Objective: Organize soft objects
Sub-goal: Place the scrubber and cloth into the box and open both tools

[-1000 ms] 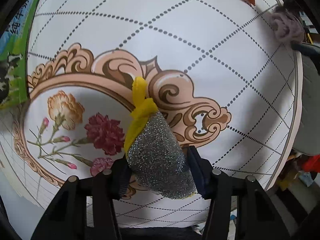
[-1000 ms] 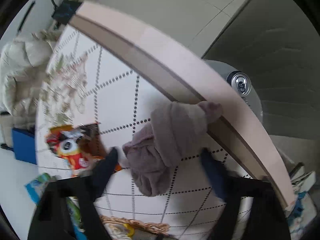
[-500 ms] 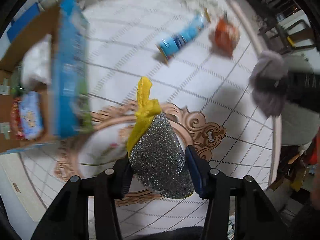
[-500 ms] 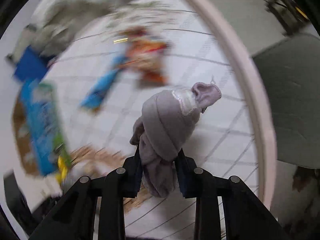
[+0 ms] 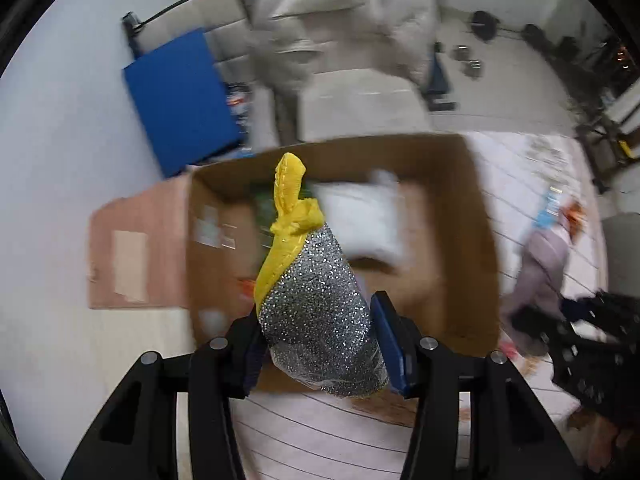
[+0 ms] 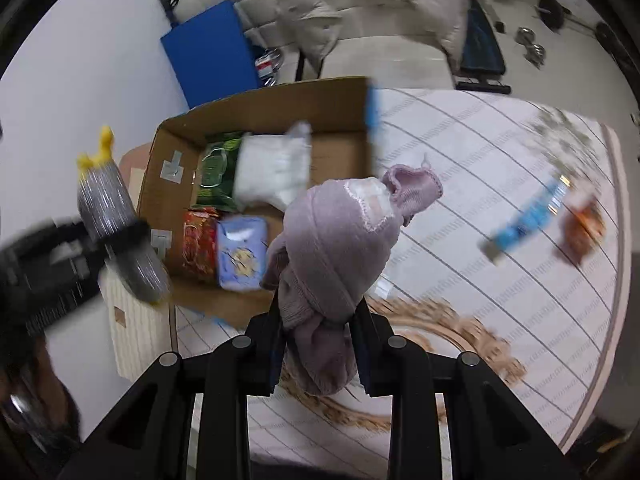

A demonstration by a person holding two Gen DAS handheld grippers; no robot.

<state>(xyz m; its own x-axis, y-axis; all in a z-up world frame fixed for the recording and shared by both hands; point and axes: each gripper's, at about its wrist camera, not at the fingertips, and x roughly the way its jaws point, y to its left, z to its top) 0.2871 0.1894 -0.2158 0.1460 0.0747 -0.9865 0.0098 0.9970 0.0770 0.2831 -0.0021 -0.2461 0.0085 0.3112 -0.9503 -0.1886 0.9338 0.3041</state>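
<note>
My left gripper (image 5: 320,344) is shut on a silver glitter pouch with a yellow cloth top (image 5: 316,304) and holds it in the air over the near side of an open cardboard box (image 5: 472,248). My right gripper (image 6: 318,344) is shut on a rolled mauve knitted garment (image 6: 340,240) and holds it above the rug, just right of the box (image 6: 264,108). The left gripper and its pouch (image 6: 112,216) show blurred at the left of the right wrist view. The right gripper and garment (image 5: 540,276) show at the right of the left wrist view.
The box holds a white pack (image 6: 272,168), a green packet (image 6: 218,172), a red packet (image 6: 198,240) and a pale blue pack (image 6: 240,252). A blue tube (image 6: 524,220) and an orange packet (image 6: 580,228) lie on the patterned rug (image 6: 500,300). A blue mat (image 6: 208,48) leans on the wall.
Both grippers have swung from the rug toward the cardboard box, each still holding its object. The right gripper shut on the mauve garment a second ago and lifted it.
</note>
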